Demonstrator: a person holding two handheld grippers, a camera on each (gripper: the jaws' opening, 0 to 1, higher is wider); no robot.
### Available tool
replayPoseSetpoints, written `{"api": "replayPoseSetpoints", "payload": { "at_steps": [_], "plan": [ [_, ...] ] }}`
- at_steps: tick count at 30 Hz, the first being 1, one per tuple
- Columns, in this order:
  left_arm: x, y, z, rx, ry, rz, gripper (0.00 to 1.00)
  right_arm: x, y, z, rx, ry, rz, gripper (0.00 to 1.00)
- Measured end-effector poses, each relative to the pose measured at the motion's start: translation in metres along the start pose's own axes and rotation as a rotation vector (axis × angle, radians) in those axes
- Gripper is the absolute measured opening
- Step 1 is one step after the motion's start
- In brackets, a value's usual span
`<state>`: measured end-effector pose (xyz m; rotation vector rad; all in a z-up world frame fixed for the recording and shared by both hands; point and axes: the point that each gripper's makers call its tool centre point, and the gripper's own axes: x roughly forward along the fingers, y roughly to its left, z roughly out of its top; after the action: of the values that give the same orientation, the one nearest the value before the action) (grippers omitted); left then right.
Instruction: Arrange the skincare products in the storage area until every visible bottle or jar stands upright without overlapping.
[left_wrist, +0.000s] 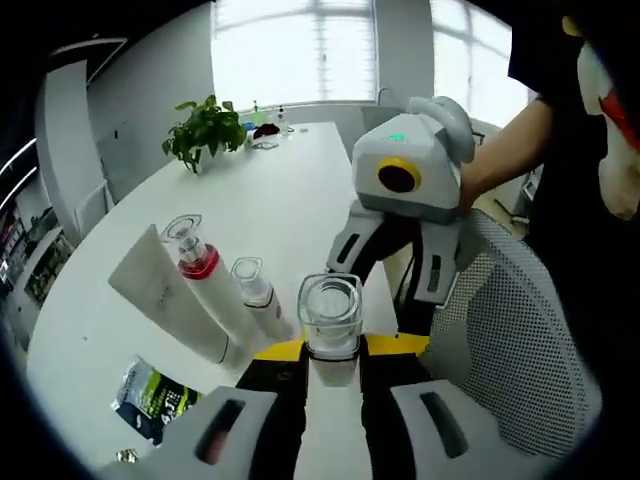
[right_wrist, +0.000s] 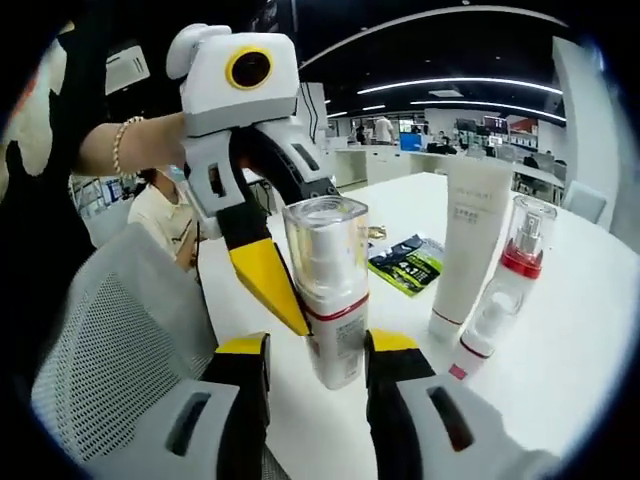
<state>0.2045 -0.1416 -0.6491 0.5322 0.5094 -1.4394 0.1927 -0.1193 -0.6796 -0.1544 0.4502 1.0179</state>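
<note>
A bottle with a square clear cap (left_wrist: 331, 312) and a red band stands upright at the table's near edge. My left gripper (left_wrist: 340, 348) is shut on it, yellow pads against both its sides. In the right gripper view the same bottle (right_wrist: 326, 285) rises between the jaws of my right gripper (right_wrist: 318, 345), which is open, with a gap on the bottle's left. The left gripper (right_wrist: 300, 290) comes in from the left there, and its yellow finger (right_wrist: 266, 282) touches the bottle. The right gripper (left_wrist: 390, 280) hangs just behind the bottle.
A white tube (right_wrist: 470, 240), a red-collared pump bottle (right_wrist: 522, 245) and a small bottle (right_wrist: 486, 330) stand close together on the white table (left_wrist: 270, 190). A green-and-black sachet (left_wrist: 150, 400) lies nearby. A mesh chair (left_wrist: 515, 340) is at the table's edge, and a plant (left_wrist: 205, 130) stands far back.
</note>
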Motion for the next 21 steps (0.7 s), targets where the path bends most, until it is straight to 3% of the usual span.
{"api": "replayPoseSetpoints", "payload": {
  "at_steps": [21],
  "plan": [
    [0.033, 0.013, -0.016, 0.007, -0.011, 0.046, 0.2, -0.018, -0.021, -0.019, 0.071, 0.015, -0.08, 0.6]
  ]
}}
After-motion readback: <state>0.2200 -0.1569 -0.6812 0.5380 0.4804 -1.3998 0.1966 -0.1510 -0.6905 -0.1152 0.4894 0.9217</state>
